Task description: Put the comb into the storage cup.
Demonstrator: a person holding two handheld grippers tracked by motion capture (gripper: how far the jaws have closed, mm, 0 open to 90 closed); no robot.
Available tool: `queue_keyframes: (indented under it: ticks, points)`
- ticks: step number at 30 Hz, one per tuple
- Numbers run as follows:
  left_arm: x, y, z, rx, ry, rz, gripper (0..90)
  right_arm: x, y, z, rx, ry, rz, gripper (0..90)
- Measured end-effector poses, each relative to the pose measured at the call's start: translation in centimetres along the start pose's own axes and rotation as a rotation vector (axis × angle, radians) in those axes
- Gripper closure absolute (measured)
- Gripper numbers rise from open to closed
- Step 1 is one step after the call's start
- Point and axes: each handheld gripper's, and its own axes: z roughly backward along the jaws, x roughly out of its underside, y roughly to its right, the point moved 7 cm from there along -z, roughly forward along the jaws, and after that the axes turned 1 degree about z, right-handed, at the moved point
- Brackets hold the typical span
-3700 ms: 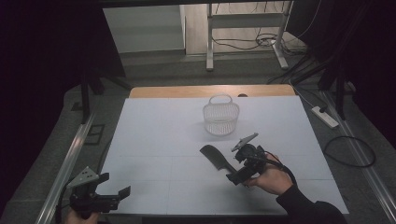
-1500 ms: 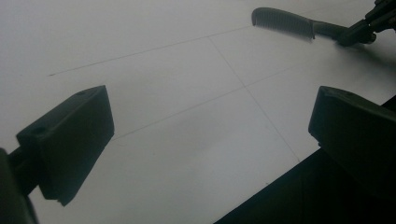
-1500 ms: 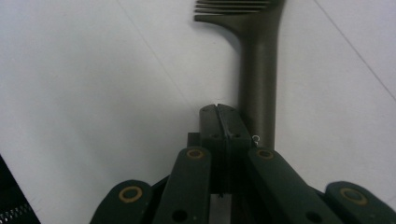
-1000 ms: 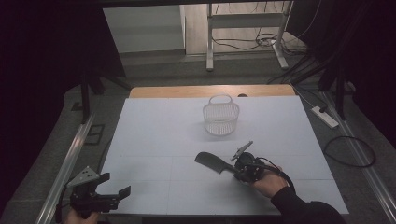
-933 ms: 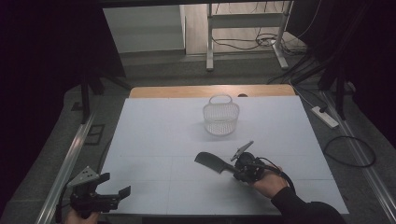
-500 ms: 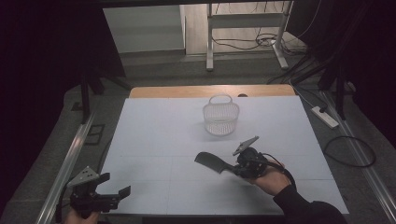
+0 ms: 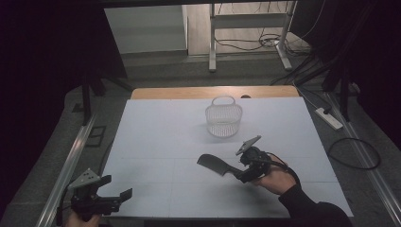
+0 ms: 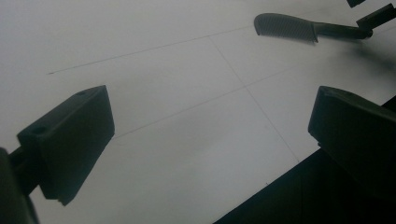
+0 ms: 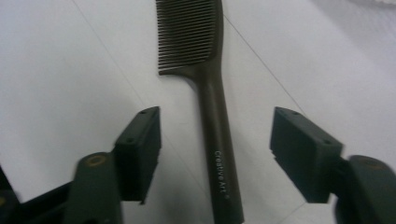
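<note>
A dark comb [image 7: 215,164] lies flat on the white table [image 7: 156,132], right of the middle. My right gripper [image 7: 239,175] is at the comb's handle end, held in a hand. In the right gripper view the comb [image 9: 215,107] runs up between the jaws of that gripper [image 9: 215,135]. These jaws have just been opening, and the pads stand clear of the handle on both sides. My left gripper [image 7: 120,198] rests open near the table's front left corner. In its own view the left gripper [image 8: 212,130] holds nothing, and the comb [image 8: 289,27] lies far off.
A white wire basket [image 7: 224,118] stands upright toward the back of the table, behind the comb. A wooden strip [image 7: 213,92] edges the far side. A metal rail [image 7: 71,161] runs along the left, and cables and a power strip [image 7: 328,118] lie on the floor at right.
The right gripper lowered the comb onto the table, then let go of it as its jaws parted. The left gripper has stayed where it was.
</note>
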Motion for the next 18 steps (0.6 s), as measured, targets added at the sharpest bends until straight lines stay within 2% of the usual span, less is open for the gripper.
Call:
queue_keyframes:
  ticks: [2, 6, 10, 13, 18]
  points:
    - [0.0, 0.0, 0.0, 0.0, 0.0, 0.001, 1.0, 0.0, 0.0, 0.0, -0.008, -0.004, 0.001, 28.3]
    - [0.0, 0.0, 0.0, 0.0, -0.002, 0.0, 1.0, 0.0, 0.4, -0.1, -0.009, 0.001, 0.01, 17.0]
    - [0.0, 0.0, 0.0, 0.0, -0.003, 0.001, 1.0, 0.1, 0.7, -0.1, -0.017, 0.005, -0.007, 1.6]
    - [0.0, 0.0, 0.0, 0.0, -0.004, 0.0, 1.0, 0.1, 1.1, -0.2, -0.009, 0.01, -0.015, 0.0]
    - [0.0, 0.0, 0.0, 0.001, -0.004, 0.001, 1.0, 0.6, 1.1, -1.2, 0.019, -0.039, 0.003, 0.0]
